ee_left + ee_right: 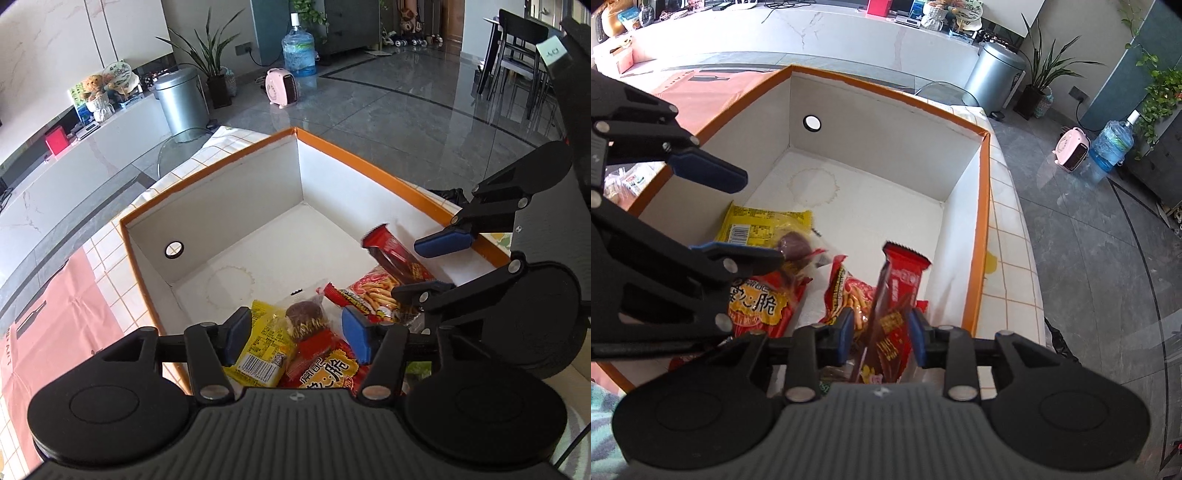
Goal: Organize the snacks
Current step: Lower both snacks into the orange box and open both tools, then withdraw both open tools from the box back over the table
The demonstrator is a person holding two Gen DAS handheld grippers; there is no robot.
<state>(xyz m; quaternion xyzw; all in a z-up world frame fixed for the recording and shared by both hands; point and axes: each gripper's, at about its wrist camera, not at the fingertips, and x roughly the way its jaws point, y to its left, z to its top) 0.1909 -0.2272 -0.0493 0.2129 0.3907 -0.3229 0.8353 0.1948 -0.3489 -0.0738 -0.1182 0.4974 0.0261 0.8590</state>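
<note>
While both hang over the box (983,236) — red packet (899,291) between right claw (880,338) pads, left claw (297,334) apart.

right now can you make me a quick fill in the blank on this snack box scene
1. The snacks lie in a white box with an ____ rim.
2. The barcode sits on the ____ packet.
3. The tall red and brown packet stands between the ____ tongs.
4. The round hole is in the box's ____.

Missing words: orange; yellow; right; wall
</note>
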